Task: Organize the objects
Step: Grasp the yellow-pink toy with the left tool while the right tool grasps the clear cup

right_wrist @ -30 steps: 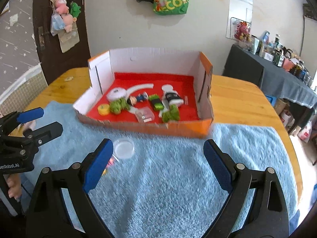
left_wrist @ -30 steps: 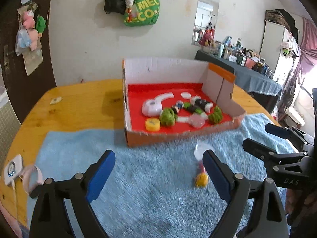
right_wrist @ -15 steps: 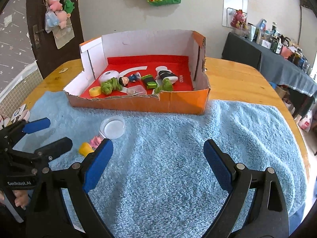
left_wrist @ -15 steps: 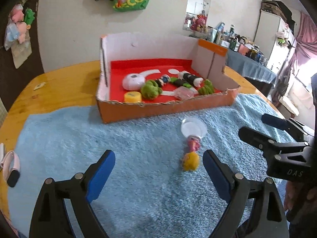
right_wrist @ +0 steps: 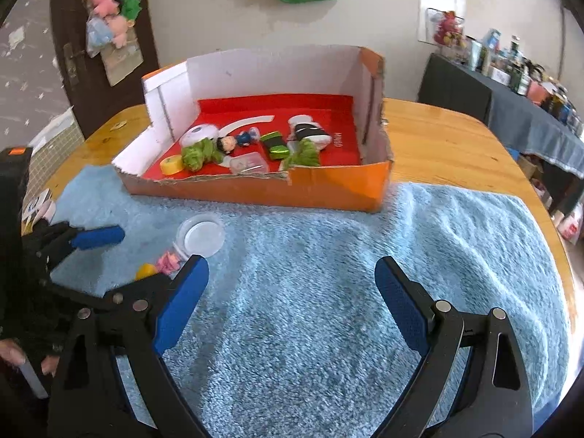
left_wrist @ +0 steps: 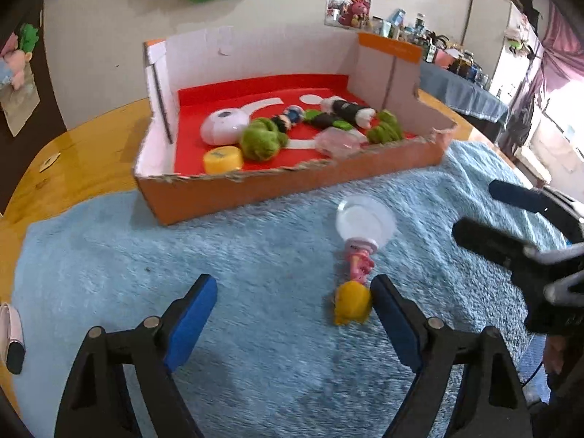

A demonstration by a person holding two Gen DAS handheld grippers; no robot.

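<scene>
1. Since the earlier frame the left gripper (left_wrist: pixel 292 314) has dropped lower and nearer the towel (left_wrist: pixel 255 255); the toy (left_wrist: pixel 356 284), which lay ahead of its fingers, now lies just inside the right finger (left_wrist: pixel 394 325).
2. The toy lies flat on the towel: a yellow head next to that finger, a pink body, and a clear round base (left_wrist: pixel 366 219) pointing toward the box (left_wrist: pixel 292 182).
3. The left fingers stand wide and are closing; no pad presses the toy, though its head is very near the right one.
4. The right gripper (right_wrist: pixel 292 299) hovers over bare towel with fingers spread wide and nothing between them.
5. In the right view the toy (right_wrist: pixel 166 262) sits left of that gripper, partly hidden behind its left finger (right_wrist: pixel 179 306).
6. The box rests on the desk (right_wrist: pixel 438 138) at the towel's far edge, holding green plush (left_wrist: pixel 261 140), a yellow disc (left_wrist: pixel 222 158) and other small items.
</scene>
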